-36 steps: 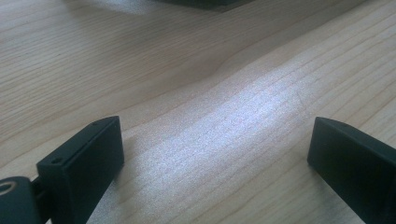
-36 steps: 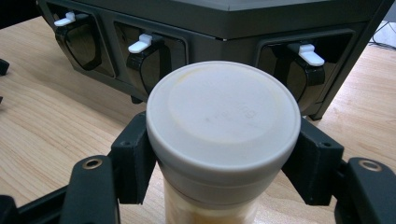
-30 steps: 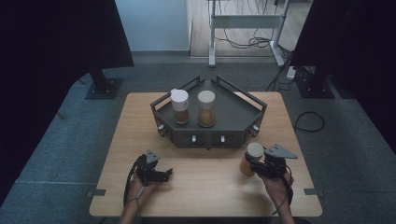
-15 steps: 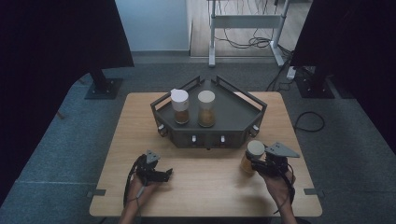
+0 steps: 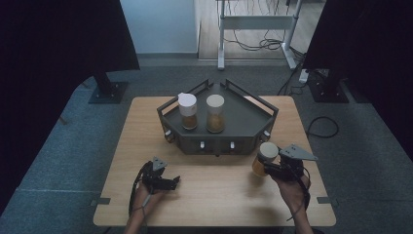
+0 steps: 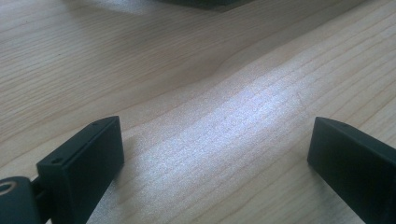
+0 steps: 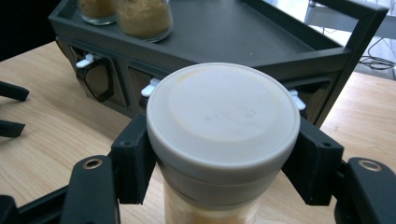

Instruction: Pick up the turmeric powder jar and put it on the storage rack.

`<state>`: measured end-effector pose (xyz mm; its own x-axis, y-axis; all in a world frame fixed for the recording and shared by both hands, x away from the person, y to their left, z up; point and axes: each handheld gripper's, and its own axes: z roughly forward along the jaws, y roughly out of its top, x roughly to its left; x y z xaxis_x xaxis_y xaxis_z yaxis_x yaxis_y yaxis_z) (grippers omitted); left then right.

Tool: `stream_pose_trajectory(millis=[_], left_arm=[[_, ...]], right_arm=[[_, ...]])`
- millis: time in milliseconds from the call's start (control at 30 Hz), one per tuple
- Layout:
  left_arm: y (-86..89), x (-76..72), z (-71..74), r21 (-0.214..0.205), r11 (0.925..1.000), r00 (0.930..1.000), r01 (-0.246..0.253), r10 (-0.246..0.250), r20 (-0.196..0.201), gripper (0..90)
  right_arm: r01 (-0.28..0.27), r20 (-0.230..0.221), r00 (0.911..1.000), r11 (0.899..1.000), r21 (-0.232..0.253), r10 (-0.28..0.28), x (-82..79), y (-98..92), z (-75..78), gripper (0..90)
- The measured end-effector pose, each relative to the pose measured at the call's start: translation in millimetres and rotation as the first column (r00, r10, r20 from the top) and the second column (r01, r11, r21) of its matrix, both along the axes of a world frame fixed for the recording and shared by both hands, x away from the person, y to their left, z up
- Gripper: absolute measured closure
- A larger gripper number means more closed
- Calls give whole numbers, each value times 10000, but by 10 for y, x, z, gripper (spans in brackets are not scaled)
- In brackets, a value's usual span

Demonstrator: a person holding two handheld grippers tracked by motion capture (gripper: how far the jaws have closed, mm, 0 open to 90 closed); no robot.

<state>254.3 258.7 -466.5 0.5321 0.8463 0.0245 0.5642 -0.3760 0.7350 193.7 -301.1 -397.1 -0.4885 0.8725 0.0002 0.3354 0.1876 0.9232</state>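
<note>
At the bottom of the high view two forearms come in over the wooden table [image 5: 214, 204]. At lower left the left gripper [image 5: 171, 180] is rested on the bare wood, and in the left gripper view its jaws are seen spread wide with nothing but wood grain between them; it is judged to be parked out of the way, as no jar lies near it. At lower right the right gripper [image 5: 263, 165] is clenched on a spice jar [image 5: 264, 158] with a pale lid and an amber, powdery filling. In the right gripper view the jar [image 7: 223, 135] is seen gripped just under its lid, a black pad pressed against each side of the neck, so that the lid's rim sits above the pads and the jar is kept from slipping down. The jar is held upright, near the front right corner of the dark tray [image 5: 243, 122], a raised stand with small white latches along its front face. Farther up, in the middle of the frame, two like jars [image 5: 187, 111] and [image 5: 215, 113] are stood side by side on the tray's left half, so its right half is left bare; it is judged that the held jar is being carried to that space. Beyond the table, grey floor and cables are seen.
</note>
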Motion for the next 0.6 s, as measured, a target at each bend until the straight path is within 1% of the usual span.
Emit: stream_pose_trajectory(millis=[333, 600], left_arm=[[0, -1, -2, -16, 10000, 10000, -8, 8, 5, 35], [0, -1, -2, -19, 10000, 10000, -8, 8, 5, 35]], right_arm=[[67, 352, 9994, 10000, -61, -65, -29, 15, 165, 332], [82, 431, 9990, 10000, 19, -83, -21, 19, 292, 331]])
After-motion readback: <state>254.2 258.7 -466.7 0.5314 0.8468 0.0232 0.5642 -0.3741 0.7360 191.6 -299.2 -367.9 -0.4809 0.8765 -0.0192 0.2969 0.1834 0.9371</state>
